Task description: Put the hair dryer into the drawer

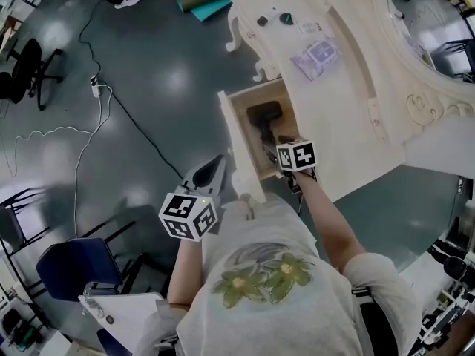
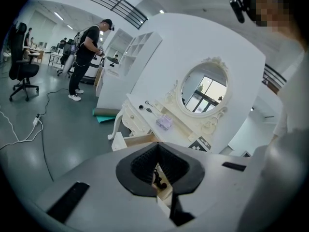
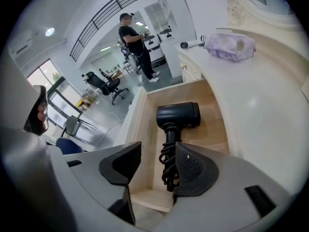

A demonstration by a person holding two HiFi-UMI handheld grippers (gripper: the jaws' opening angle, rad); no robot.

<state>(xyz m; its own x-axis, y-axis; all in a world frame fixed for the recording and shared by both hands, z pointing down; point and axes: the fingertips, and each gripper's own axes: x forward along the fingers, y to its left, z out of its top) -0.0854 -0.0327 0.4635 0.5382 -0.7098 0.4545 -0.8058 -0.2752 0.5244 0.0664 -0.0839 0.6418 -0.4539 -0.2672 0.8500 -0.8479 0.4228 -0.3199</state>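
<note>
The left claw stood at the outer face of the drawer. Its jaws were drawn nearly together on a small dark pull fixed to the cream drawer front, and only a thin slit showed between the black pads. The right claw hung over the near end of the drawer, jaws well apart and gripping nothing. The dryer's wound cord showed in the gap just beside the right-hand pad; whether the two touched could not be told.

The black hair dryer lay flat on the drawer's wooden bottom. Its handle, the long axis, ran along the drawer's depth toward the right claw, with the cord coiled round it. The barrel lay crosswise at the end farther from that claw.

The drawer was open, out of a cream carved dressing table. Left of the drawer spread a glossy grey floor with a black office chair and, nearer the person holding the claws, a blue chair. A rolled teal mat lay on the floor well beyond the drawer. On the tabletop beyond the drawer sat a lilac pouch, with an oval mirror behind it. A person in dark clothes stood far past the drawer in an open, brightly lit hall
</note>
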